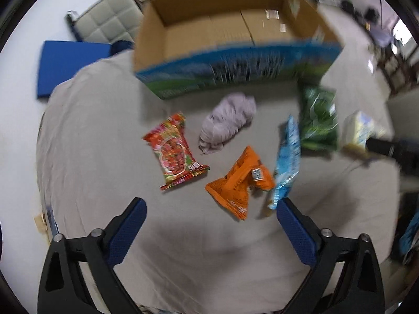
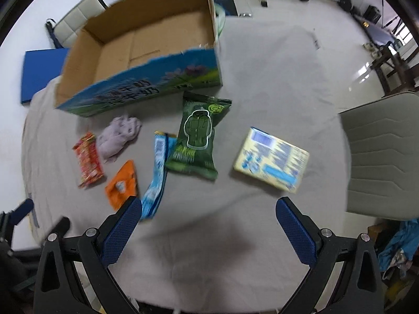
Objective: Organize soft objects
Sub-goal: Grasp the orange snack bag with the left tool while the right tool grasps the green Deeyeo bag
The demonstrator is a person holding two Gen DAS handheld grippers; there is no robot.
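Both our claws, left claw (image 1: pixel 210 206) and right claw (image 2: pixel 209 205), gape wide and empty over the worktop's near edge. Beyond lie the orange pouch (image 1: pixel 239 181), blue packet (image 2: pixel 157 174) and green packet (image 2: pixel 197 138): light, crinkly, slippery, so we'd pinch their sealed ends. Farther off stands the open box (image 2: pixel 146 86).

The right gripper (image 2: pixel 208 209), jaws spread wide, hovers at the frame's bottom above a grey-clothed table (image 2: pixel 275 78). An open cardboard box (image 2: pixel 146 41) sits upper left; a green snack packet (image 2: pixel 197 137) lies centre, a yellow pack (image 2: pixel 272 159) to its right.
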